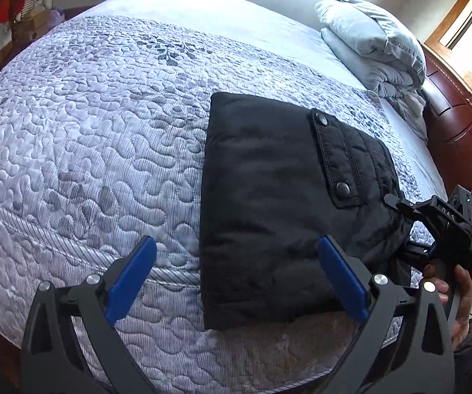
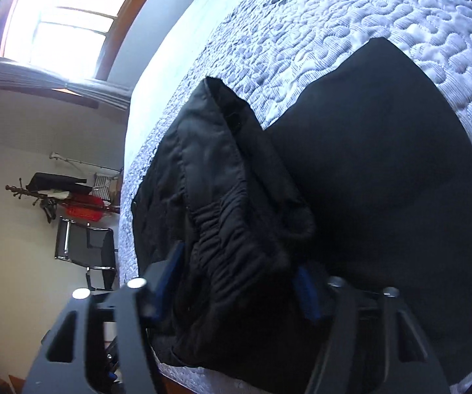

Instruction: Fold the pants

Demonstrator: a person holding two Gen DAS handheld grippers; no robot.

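Note:
Black padded pants (image 1: 268,197) lie folded into a thick rectangle on the quilted bed, a snap pocket flap (image 1: 337,161) on top. My left gripper (image 1: 236,262) is open and empty, hovering over the pants' near edge with its blue pads apart. My right gripper (image 1: 410,223) sits at the pants' right edge in the left wrist view. In the right wrist view the elastic waistband (image 2: 232,229) bunches between the right gripper's (image 2: 236,282) blue pads (image 2: 304,295), which close on it.
The grey quilted bedspread (image 1: 88,131) covers the bed. Folded pale bedding (image 1: 377,46) is stacked at the head by the dark wood headboard (image 1: 465,138). A window (image 2: 71,16), a chair (image 2: 84,246) and a coat rack (image 2: 55,193) stand beyond the bed.

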